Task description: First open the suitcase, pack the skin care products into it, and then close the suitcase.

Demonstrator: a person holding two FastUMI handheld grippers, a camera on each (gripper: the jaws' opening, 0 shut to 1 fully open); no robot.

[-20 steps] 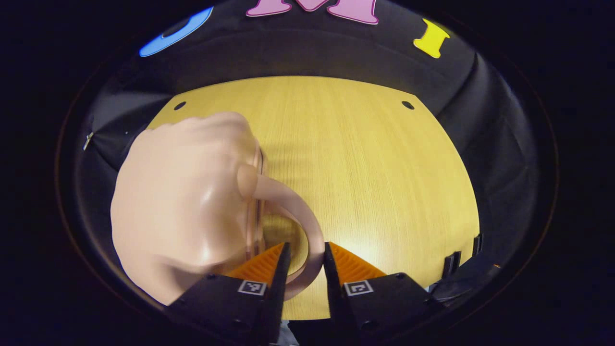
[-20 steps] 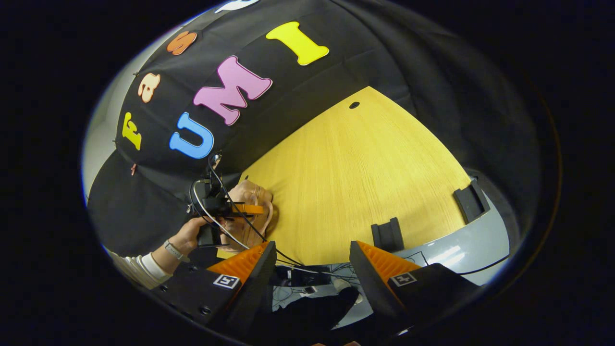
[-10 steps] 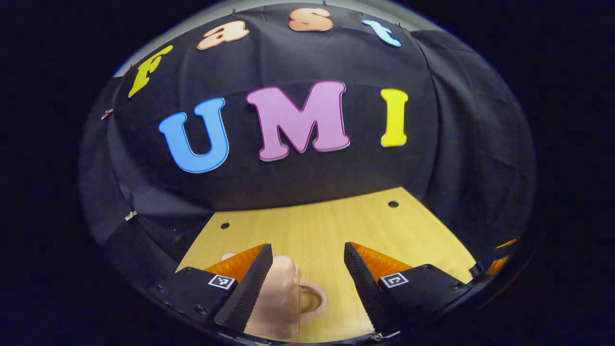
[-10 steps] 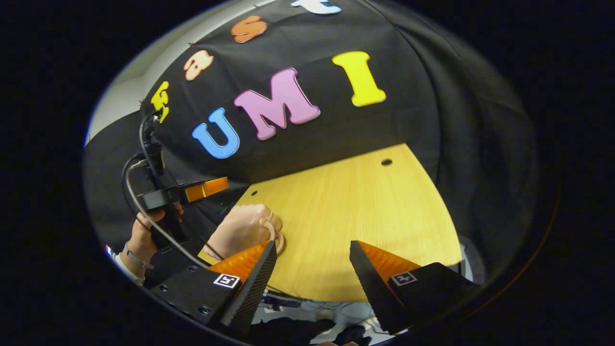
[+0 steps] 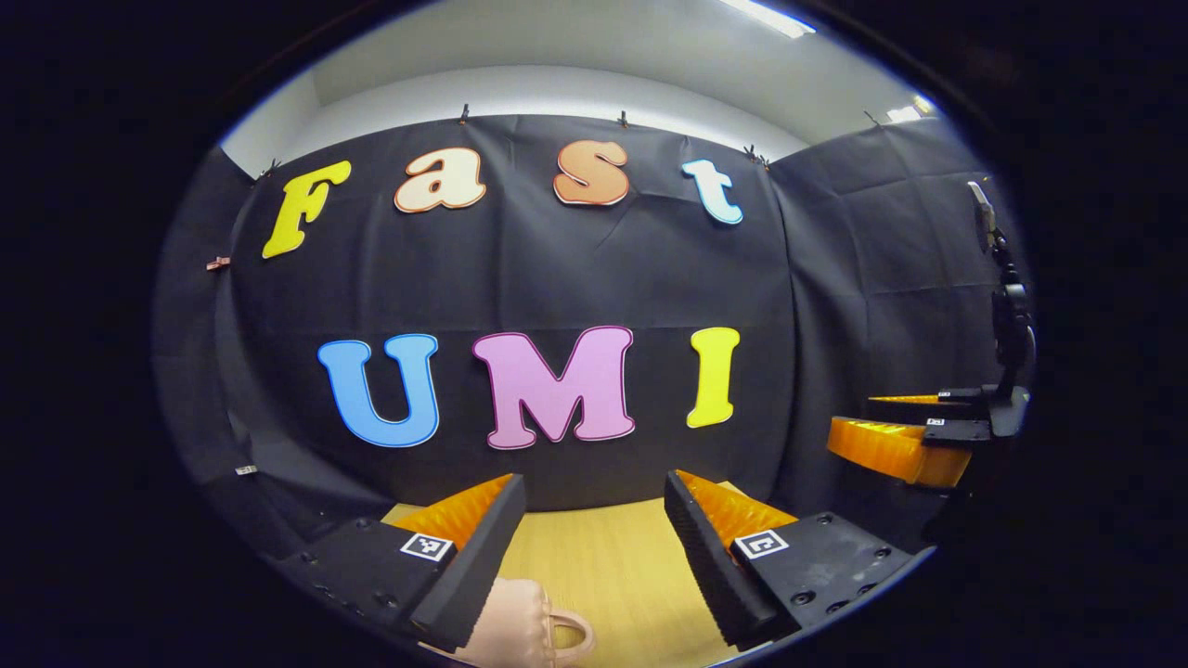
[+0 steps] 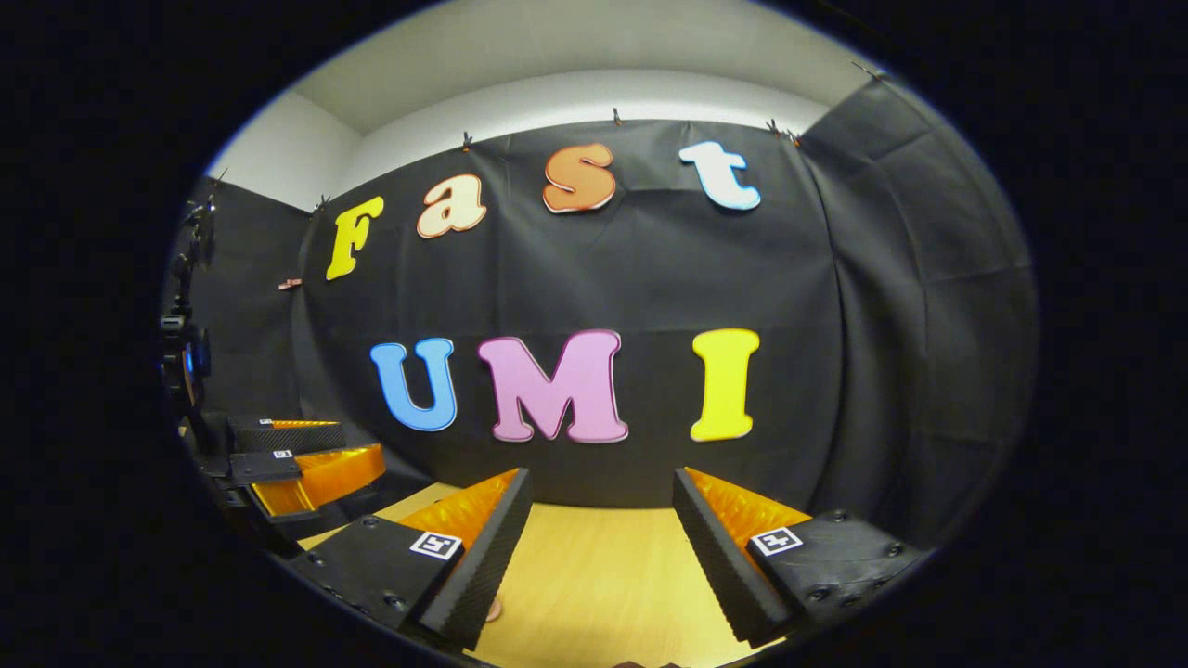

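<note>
Left gripper view: suitcase (image 5: pixel 520 631) below spread left tongs (image 5: pixel 594 538).

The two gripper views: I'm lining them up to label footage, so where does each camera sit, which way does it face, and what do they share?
Left gripper view: rides on the left gripper, faces the booth's wall over the wooden table; own jaws open, the pink suitcase low between them, the right gripper at the right edge.
Right gripper view: rides on the right gripper, level toward the same wall; own jaws open, the left gripper at the left edge.
Shared: the wall, the table and each other's gripper.
</note>
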